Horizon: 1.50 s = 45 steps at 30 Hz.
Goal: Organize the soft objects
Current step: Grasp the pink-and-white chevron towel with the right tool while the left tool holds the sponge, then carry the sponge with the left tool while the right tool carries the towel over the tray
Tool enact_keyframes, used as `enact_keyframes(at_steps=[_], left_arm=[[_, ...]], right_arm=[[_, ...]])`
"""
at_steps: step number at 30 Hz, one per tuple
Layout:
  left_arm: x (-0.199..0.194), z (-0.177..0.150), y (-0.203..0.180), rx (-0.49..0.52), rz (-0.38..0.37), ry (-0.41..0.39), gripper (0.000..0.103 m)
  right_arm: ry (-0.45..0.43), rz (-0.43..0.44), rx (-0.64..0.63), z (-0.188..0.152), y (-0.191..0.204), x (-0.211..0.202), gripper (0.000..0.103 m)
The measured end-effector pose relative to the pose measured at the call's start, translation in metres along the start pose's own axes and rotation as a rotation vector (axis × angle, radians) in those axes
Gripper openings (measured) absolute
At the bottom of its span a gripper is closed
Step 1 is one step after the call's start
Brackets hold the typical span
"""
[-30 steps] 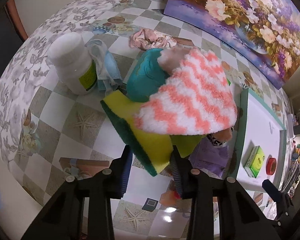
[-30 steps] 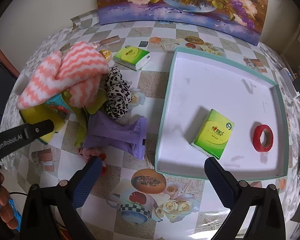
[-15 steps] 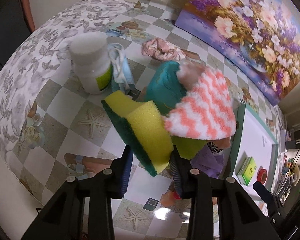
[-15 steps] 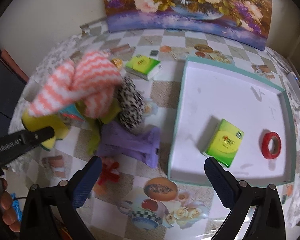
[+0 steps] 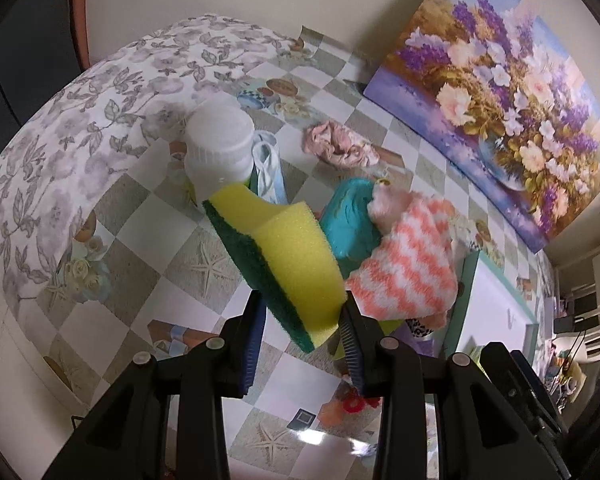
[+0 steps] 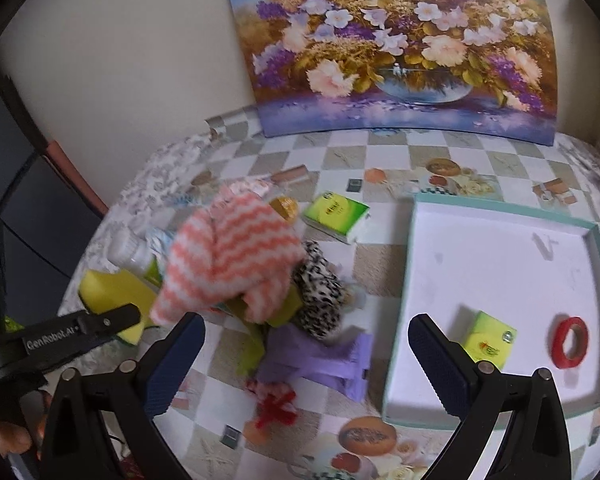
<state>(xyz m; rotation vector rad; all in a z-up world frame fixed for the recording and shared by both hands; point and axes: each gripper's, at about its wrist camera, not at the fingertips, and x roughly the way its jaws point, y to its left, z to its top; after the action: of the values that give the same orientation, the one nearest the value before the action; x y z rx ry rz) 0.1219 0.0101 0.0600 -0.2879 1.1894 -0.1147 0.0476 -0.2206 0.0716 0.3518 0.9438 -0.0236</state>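
Observation:
My left gripper [image 5: 302, 312] is shut on a yellow sponge with a green scouring side [image 5: 296, 248] and holds it tilted above the table. Just right of it lies a pink-and-white chevron cloth [image 5: 408, 276] draped over a teal object [image 5: 352, 220]. In the right wrist view the same sponge [image 6: 108, 292] shows at the left, clamped by the left gripper's finger [image 6: 80, 328]. My right gripper [image 6: 306, 332] hangs open and empty above a leopard-print scrunchie [image 6: 320, 292] and a purple pouch [image 6: 320, 360]. The chevron cloth [image 6: 232, 256] is blurred there.
A white bottle [image 5: 220, 140] and a pink crumpled cloth [image 5: 340, 146] sit behind the sponge. The teal-rimmed white tray [image 6: 500, 216] at the right holds a green tissue pack [image 6: 488, 338] and a red tape roll [image 6: 568, 342]. Another tissue pack [image 6: 336, 212] and a red bow [image 6: 276, 404] lie on the table.
The left gripper has lifted the sponge up and out from under the chevron cloth. The right gripper has risen and tipped upward, still open.

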Motion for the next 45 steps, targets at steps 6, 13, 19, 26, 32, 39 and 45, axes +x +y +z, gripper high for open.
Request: enact_keyframes(at_steps=[6, 13, 19, 26, 32, 39, 45], left_arm=[[-0.006, 0.005, 0.002, -0.019, -0.013, -0.027, 0.038], [-0.003, 0.012, -0.007, -0.019, -0.034, -0.029, 0.038], [-0.004, 0.018, -0.008, -0.035, -0.041, -0.040, 0.038], [-0.002, 0.022, -0.012, -0.031, -0.046, -0.036, 0.038], [0.001, 0.023, -0.013, -0.028, -0.043, -0.026, 0.038], [0.000, 0.022, -0.013, -0.023, -0.038, -0.031, 0.038], [-0.004, 0.022, -0.013, -0.024, -0.042, -0.042, 0.038]], right_arm=[[0.007, 0.057, 0.003, 0.009, 0.008, 0.006, 0.095], [0.068, 0.084, -0.016, 0.016, 0.018, 0.031, 0.078], [0.111, 0.109, -0.018, 0.018, 0.021, 0.051, 0.060], [0.114, 0.157, -0.007, 0.019, 0.023, 0.064, 0.040], [0.096, 0.174, -0.008, 0.021, 0.027, 0.062, 0.014], [0.044, 0.205, -0.006, 0.027, 0.027, 0.044, 0.011], [-0.011, 0.233, -0.015, 0.034, 0.029, 0.021, 0.010]])
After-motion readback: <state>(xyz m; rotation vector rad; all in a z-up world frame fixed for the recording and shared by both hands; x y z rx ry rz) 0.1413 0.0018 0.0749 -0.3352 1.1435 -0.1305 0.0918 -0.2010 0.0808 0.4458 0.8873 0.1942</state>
